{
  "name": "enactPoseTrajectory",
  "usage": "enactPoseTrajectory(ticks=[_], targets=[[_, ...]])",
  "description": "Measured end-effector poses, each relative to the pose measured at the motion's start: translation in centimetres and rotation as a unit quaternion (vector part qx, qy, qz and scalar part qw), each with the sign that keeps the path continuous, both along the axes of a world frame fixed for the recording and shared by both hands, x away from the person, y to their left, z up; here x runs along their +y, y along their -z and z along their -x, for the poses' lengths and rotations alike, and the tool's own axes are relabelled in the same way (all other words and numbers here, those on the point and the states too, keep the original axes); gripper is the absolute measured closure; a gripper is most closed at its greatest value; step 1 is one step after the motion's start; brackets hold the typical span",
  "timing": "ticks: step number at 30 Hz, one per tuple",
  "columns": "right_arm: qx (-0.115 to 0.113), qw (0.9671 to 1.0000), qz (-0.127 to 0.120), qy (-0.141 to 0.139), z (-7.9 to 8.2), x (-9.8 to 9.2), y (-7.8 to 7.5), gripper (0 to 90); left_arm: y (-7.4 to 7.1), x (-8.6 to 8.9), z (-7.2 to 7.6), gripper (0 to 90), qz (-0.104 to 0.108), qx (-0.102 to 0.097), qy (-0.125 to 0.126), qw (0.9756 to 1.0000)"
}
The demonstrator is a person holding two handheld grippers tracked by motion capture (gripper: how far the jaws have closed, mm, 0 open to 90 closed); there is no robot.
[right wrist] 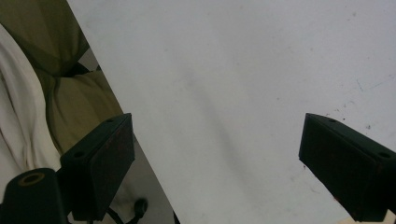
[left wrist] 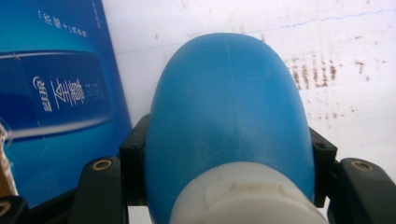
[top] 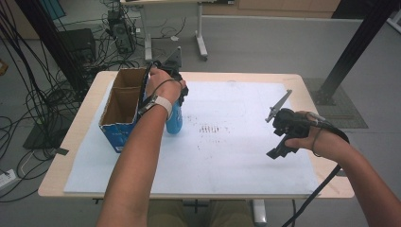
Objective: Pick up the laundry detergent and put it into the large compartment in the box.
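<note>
Your left gripper (left wrist: 224,186) is clenched around the blue bottle (left wrist: 229,112), which stands on the worktop (top: 236,156) just beside the open carton (top: 120,106). Your right gripper (right wrist: 217,163) is released, jaws wide apart above the bare white sheet (right wrist: 243,84).

The high view is looking forward and down over your side of the table (top: 71,142). Your left gripper view is sitting very close along its jaws, facing the white mat (left wrist: 280,37) that the high view is sharing. Your right gripper view is facing down at the mat's near edge.
</note>
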State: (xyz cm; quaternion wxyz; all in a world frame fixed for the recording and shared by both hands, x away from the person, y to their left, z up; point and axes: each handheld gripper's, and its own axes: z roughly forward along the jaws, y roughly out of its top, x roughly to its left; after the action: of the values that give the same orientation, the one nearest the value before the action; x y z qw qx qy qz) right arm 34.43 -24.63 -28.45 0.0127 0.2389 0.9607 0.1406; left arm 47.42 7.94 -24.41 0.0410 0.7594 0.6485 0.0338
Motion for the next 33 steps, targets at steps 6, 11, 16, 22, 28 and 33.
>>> enactPoseTrajectory(ticks=[6, 11, 16, 22, 28, 33], targets=[[-0.001, 1.0000, -0.001, -0.001, 0.3, 0.1, -0.1, 10.6, -1.9, -0.6, 0.9, 37.9, 0.004, -0.005, 0.011, 0.9999], [-0.004, 1.0000, -0.001, -0.004, 0.6, 0.2, -0.3, 10.6, -3.6, -0.6, 1.5, 38.0, 0.013, -0.013, 0.010, 0.9998], [-0.010, 0.9999, -0.003, -0.006, 1.0, 0.3, -0.7, 10.6, -5.0, -0.6, 2.2, 38.0, 0.011, -0.016, 0.015, 0.9997], [-0.016, 0.9998, -0.003, -0.009, 1.5, 0.4, -1.1, 10.6, -6.1, -0.7, 3.0, 38.0, 0.012, -0.013, 0.012, 0.9998], [-0.021, 0.9997, -0.004, -0.010, 1.8, 0.3, -1.4, 10.6, -7.8, -0.4, 3.6, 38.0, 0.016, -0.008, 0.012, 0.9998], [-0.024, 0.9996, -0.006, -0.012, 1.9, 0.3, -1.6, 10.6, -9.7, -0.1, 4.0, 37.9, 0.014, -0.016, 0.008, 0.9997]])
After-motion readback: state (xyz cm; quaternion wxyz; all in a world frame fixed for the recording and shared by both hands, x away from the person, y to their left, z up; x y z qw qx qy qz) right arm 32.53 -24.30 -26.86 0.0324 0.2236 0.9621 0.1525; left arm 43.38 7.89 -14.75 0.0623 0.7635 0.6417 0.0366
